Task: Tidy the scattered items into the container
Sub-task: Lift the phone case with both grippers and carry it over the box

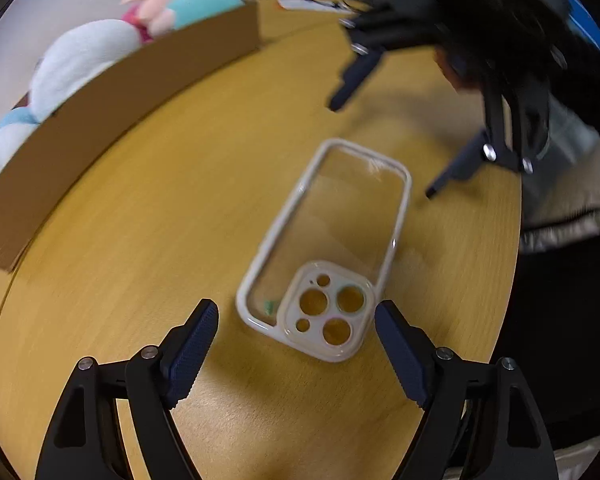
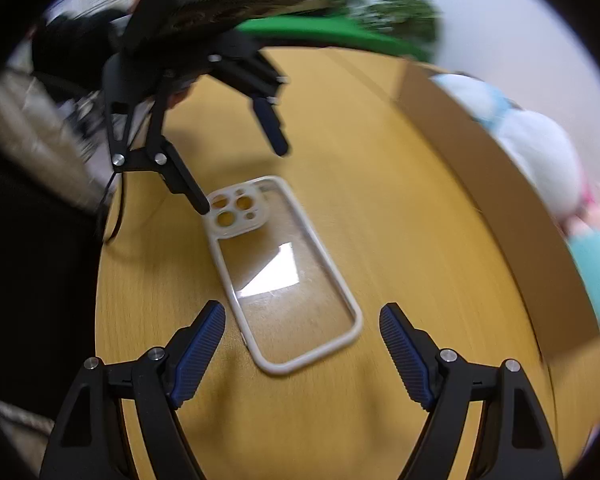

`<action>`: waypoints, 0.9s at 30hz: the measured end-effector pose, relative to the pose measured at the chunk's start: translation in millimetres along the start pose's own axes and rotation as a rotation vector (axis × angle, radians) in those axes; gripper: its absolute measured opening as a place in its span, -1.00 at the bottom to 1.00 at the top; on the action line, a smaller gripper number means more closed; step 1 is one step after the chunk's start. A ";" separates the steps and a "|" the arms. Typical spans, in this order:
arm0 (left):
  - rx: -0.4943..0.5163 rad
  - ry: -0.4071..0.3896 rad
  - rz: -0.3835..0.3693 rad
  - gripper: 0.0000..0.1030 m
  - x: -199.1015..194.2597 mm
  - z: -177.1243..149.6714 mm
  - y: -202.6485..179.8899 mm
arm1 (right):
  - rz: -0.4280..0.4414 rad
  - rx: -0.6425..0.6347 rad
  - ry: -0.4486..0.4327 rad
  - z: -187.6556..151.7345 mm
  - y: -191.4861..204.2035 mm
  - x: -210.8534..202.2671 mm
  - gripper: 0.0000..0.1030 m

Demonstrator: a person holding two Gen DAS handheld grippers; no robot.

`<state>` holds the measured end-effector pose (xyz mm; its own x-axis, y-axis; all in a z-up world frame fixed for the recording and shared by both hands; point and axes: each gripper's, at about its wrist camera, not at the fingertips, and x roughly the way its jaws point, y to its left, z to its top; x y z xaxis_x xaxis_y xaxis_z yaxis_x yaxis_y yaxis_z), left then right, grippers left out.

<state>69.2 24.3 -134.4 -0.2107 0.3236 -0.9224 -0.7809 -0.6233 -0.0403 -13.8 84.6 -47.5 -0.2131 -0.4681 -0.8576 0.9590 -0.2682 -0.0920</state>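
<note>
Right now a clear phone case [image 1: 324, 248] with a pale rim lies flat on the round wooden counter [image 1: 140, 280], its back panel up and catching a bright reflection in the right wrist view. Both grippers face it from opposite ends. Over at the camera-cutout end is the left gripper [image 1: 296, 344], jaws spread wide, blue ribbed pads either side of that corner and neither one touching the case. Nothing is between them but the case's end. From the other camera, one black fingertip [image 2: 202, 206] of that same gripper sits right at the cutout corner, though whether it actually touches cannot be told.

At the plain end, the right gripper [image 2: 302, 346] is likewise wide open, pads clear of the rim on both sides and holding nothing. It shows in the left wrist view as two dark fingers hanging apart above the counter.

Along the counter's far side stands the cardboard box [image 1: 112, 128], well apart from the case, with plush toys [image 1: 84, 56] in white, pink and turquoise poking above its wall.
</note>
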 end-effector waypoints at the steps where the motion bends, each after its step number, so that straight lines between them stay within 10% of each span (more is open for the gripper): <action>1: 0.010 0.009 -0.010 0.64 3.0 0.2 0.6 | 0.029 -0.020 0.019 3.4 -5.0 6.4 0.54; 17: 0.124 -0.101 -0.028 0.62 -26.0 20.5 36.6 | 0.157 0.004 0.028 14.1 -31.9 25.3 0.59; 27: 0.273 -0.244 0.106 0.63 -103.8 97.6 124.9 | -0.046 -0.056 -0.139 79.2 -107.8 -50.2 0.59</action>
<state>-64.0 -17.6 -6.3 -0.4074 0.4482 -0.7957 -0.8680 -0.4609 0.1848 -121.2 70.4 45.6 -0.2770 -0.5695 -0.7739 0.9557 -0.2466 -0.1606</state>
